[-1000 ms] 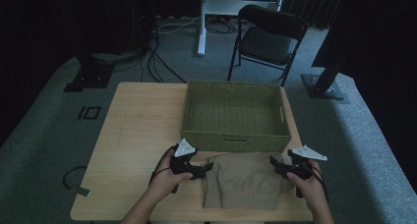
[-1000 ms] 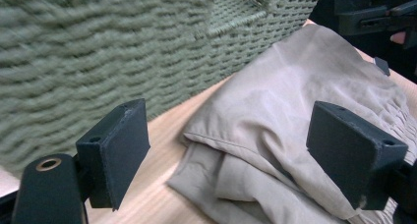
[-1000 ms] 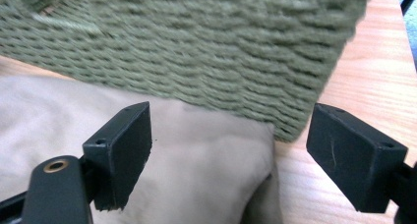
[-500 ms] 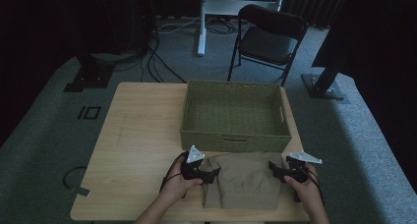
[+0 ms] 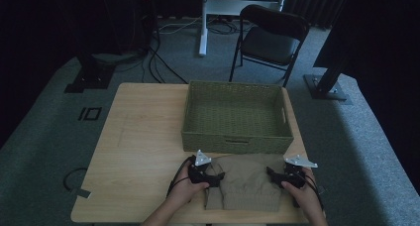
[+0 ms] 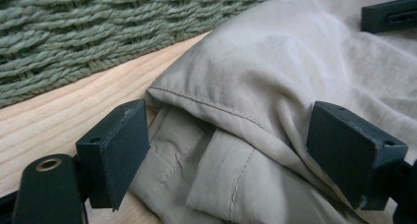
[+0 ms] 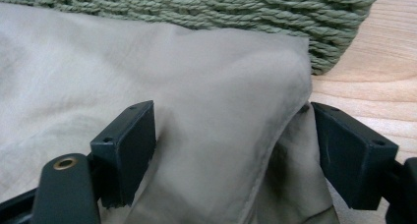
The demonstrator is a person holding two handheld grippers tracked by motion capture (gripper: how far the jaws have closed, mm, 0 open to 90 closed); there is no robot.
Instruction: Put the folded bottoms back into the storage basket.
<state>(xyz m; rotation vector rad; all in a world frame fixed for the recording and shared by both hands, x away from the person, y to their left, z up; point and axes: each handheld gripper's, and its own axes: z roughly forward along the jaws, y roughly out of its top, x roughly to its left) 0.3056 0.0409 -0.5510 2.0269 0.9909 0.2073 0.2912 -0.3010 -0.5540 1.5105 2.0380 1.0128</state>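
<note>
High view shows your folded khaki cloth garment (image 5: 247,181) lying at the near edge of the pale wooden surface (image 5: 143,132), just in front of the green woven basket (image 5: 236,116). Your left gripper (image 5: 214,178) and right gripper (image 5: 273,173) flank it — fingers (image 6: 118,145) apart on both, straddling a folded edge, the right pair having just been closing a little over the cloth without pinching it. The cloth looks light, limp and slippery, so take each side through all the layers. The basket's near wall stands close behind — lift clear over it.
</note>
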